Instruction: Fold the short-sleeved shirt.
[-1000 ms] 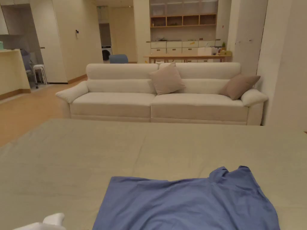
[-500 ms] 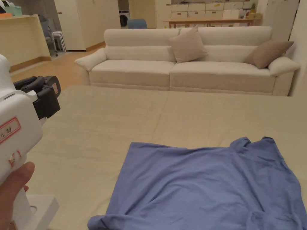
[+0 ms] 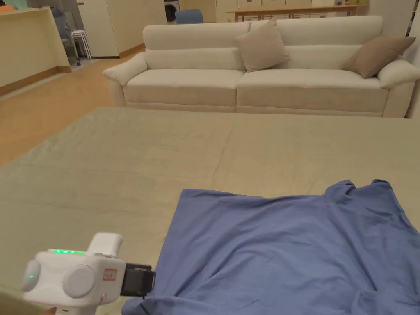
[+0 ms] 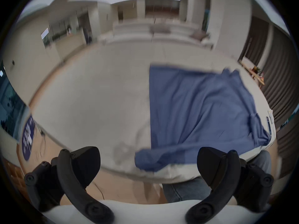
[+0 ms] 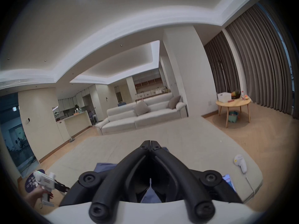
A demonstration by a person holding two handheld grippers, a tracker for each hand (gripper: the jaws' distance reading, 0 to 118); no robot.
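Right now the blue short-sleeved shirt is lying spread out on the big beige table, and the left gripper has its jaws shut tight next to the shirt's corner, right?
Not quite. The left gripper has its jaws wide open, not shut; the left gripper view shows them spread apart. The rest holds: the blue short-sleeved shirt lies spread out on the big beige table, and that gripper sits by its near corner.
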